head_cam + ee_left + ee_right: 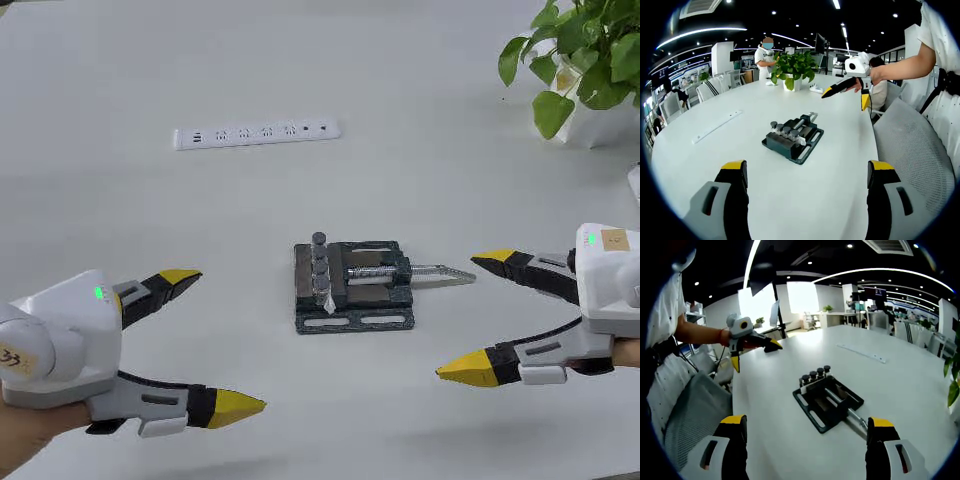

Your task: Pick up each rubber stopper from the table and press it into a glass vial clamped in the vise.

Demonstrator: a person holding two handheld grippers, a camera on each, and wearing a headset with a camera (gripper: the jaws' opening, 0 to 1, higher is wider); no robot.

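Observation:
A dark vise sits mid-table and clamps a row of several glass vials, each topped with a dark rubber stopper. My left gripper hovers open at the lower left, well short of the vise, with nothing between its yellow-tipped jaws. My right gripper is open and empty just right of the vise's screw handle. In the left gripper view the vise lies ahead of my left gripper. The right gripper view shows the vise and vials beyond my right gripper.
A white power strip lies on the table beyond the vise. A potted green plant stands at the far right corner. A grey mesh chair is at the table's edge. People stand in the background of the room.

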